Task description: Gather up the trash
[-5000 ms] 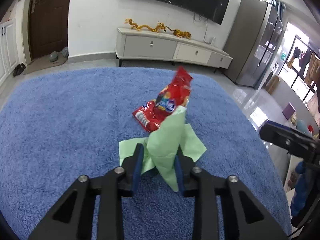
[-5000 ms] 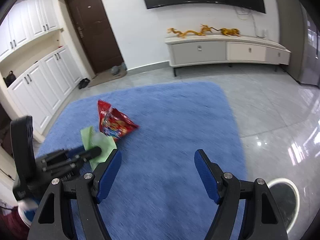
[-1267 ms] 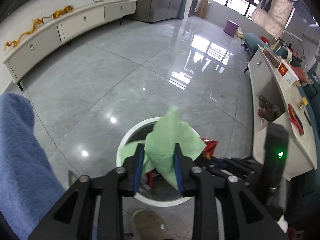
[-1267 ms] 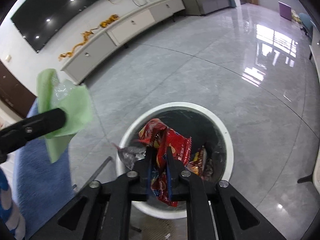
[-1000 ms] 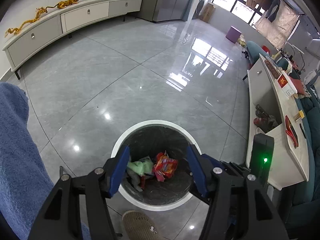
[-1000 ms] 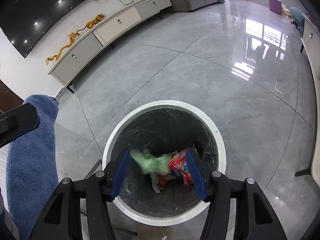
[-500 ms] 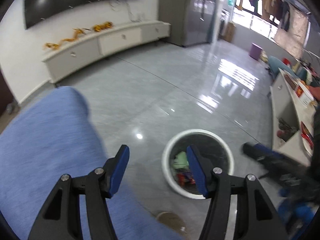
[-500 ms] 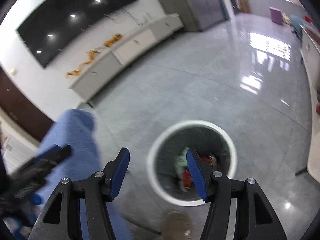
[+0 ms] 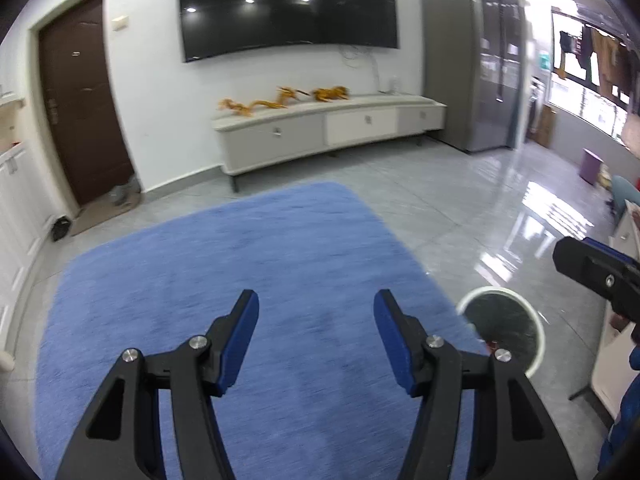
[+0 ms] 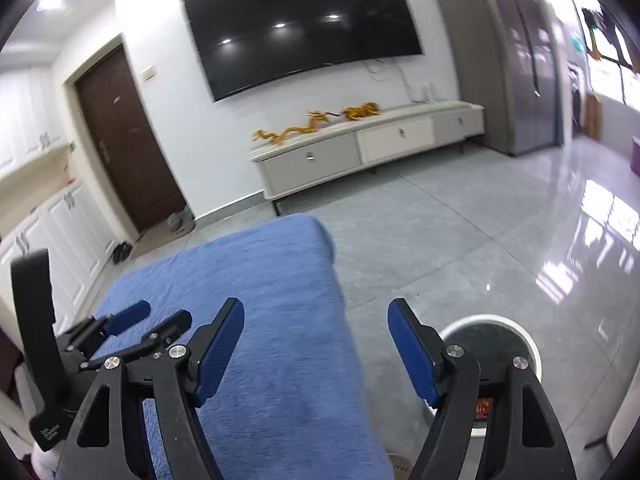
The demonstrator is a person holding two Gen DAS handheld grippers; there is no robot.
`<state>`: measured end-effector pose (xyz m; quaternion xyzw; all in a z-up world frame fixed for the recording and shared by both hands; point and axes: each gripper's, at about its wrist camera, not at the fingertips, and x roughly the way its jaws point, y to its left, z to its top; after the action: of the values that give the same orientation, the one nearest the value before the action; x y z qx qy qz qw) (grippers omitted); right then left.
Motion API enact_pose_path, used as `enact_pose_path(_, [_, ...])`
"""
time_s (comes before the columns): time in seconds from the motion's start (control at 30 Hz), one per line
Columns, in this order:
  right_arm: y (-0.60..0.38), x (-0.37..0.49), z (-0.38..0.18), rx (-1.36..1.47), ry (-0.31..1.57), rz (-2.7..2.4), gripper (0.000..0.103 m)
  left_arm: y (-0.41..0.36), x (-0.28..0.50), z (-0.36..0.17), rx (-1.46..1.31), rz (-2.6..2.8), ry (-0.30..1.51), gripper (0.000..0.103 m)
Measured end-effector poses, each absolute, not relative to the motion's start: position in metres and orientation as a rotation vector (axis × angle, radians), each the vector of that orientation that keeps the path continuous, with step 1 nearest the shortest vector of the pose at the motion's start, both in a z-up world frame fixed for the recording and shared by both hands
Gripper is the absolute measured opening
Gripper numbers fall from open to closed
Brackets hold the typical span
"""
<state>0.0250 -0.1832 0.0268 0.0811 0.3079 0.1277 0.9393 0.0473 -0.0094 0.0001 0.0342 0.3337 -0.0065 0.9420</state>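
Observation:
A round white trash bin (image 9: 536, 328) with a dark liner stands on the tiled floor beside the right edge of the blue rug (image 9: 248, 272). It also shows in the right wrist view (image 10: 520, 340), where a bit of red wrapper (image 10: 483, 405) shows inside it. My left gripper (image 9: 316, 320) is open and empty above the rug. My right gripper (image 10: 316, 328) is open and empty, above the rug edge next to the bin. The left gripper shows at the left of the right wrist view (image 10: 152, 320).
A long white TV cabinet (image 9: 328, 128) with golden dragon figures stands at the far wall under a wall-mounted TV (image 9: 288, 4). A brown door (image 9: 80, 100) is at the left, a grey fridge (image 9: 468, 60) at the right. A white counter (image 9: 624, 320) is right of the bin.
Both grippers opened over the bin and dropped the green paper and the red wrapper into it. Both have since swung up and left, away from the bin, toward the rug.

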Motion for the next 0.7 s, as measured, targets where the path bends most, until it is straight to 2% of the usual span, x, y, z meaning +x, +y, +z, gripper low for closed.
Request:
enact_pose_path(0.47, [-0.126,0.01,0.015,0.004,0.518,0.176,0.103,0.061,0.02,-0.004,-0.024,0.162,0.595,0.058])
enact_pose_path(0.6, [-0.129,0.008,0.009,-0.015,0.515,0.143,0.103,0.061,0.016,-0.002,-0.032,0.168,0.587,0.058])
enact_pose_path(0.7, [-0.132,0.007,0.003,-0.039,0.51,0.098,0.103,0.059,0.015,0.0,-0.041,0.156,0.573,0.065])
